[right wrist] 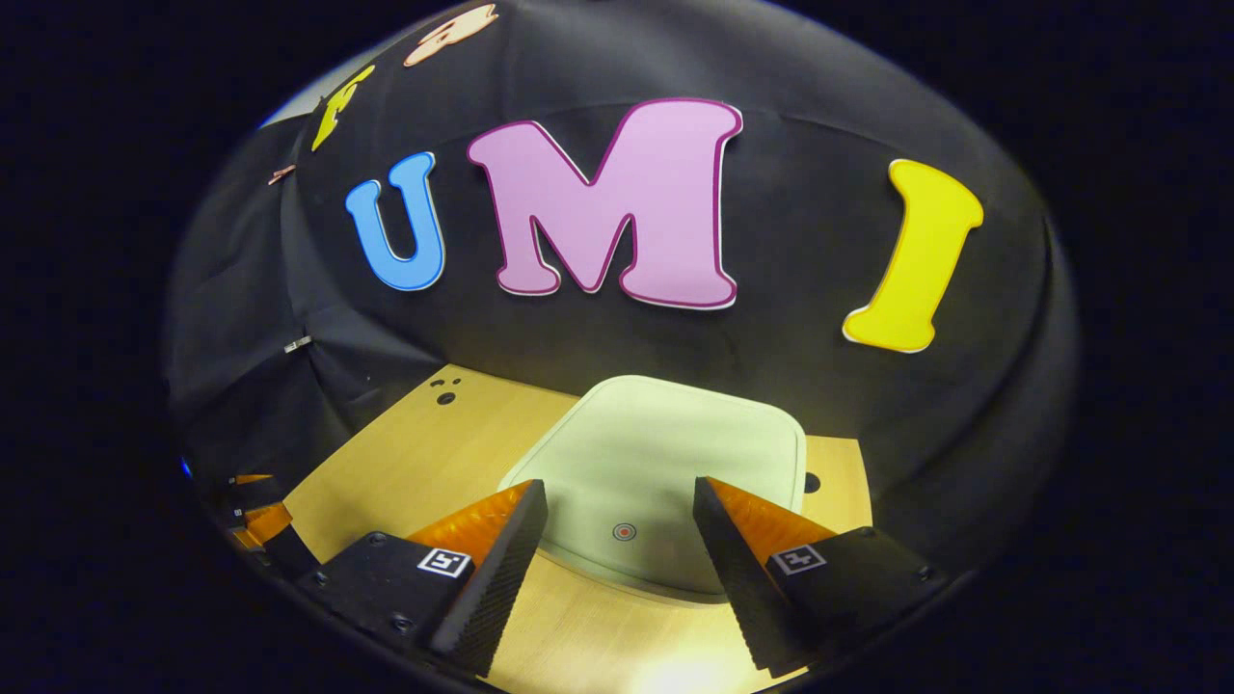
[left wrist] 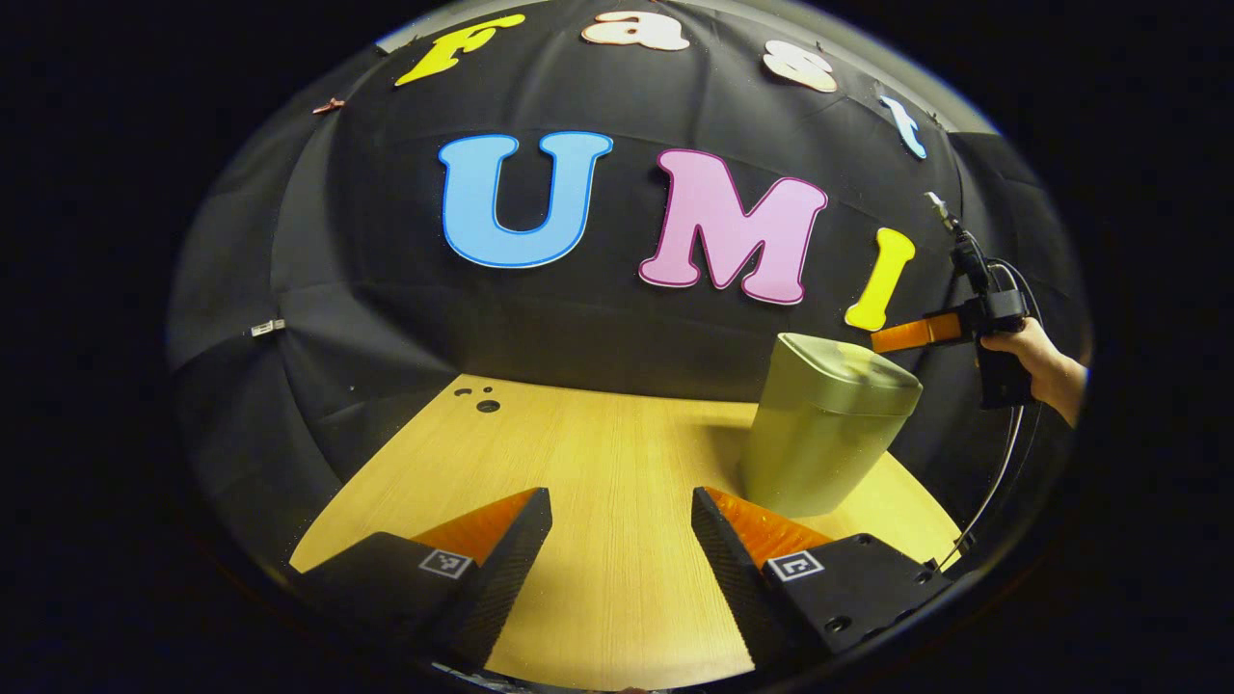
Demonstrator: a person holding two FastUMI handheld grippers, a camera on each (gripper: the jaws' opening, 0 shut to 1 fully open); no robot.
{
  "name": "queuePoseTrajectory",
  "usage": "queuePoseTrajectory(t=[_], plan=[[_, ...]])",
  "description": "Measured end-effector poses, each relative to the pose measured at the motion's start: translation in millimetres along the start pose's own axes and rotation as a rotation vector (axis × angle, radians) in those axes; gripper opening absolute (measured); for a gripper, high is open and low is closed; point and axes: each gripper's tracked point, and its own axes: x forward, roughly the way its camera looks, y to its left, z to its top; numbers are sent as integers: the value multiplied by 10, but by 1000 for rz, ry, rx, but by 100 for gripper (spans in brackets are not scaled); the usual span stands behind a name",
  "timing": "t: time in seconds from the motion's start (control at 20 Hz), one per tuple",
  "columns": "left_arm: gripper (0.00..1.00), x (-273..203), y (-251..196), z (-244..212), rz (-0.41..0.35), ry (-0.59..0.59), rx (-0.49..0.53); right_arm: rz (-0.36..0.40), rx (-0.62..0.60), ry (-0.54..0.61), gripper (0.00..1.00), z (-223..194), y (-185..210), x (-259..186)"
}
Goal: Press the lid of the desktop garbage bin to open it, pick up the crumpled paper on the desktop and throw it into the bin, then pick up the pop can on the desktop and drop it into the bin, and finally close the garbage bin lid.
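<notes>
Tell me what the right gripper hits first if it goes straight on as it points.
Probably the bin lid: the open right gripper frames it from above, though depth is unclear.

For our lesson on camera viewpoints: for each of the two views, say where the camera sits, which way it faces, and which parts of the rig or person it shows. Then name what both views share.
Left gripper view: rides on the left gripper, low over the wooden table, facing the booth wall; the bin stands ahead to its right, with the right gripper and a hand above it.
Right gripper view: rides on the right gripper, looking down on the bin lid, its red dot between the open fingers.
Shared: bin, table, wall.
</notes>
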Motion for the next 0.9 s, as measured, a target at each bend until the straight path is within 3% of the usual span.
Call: queuePoseTrajectory(t=[0.35,0.9], plan=[[95,116,-175,96,-42,-5,21,40,11,-119,97,101,286,-512],[95,226,-528,458,-115,-62,64,68,52,-186,97,-223,611,-958]])
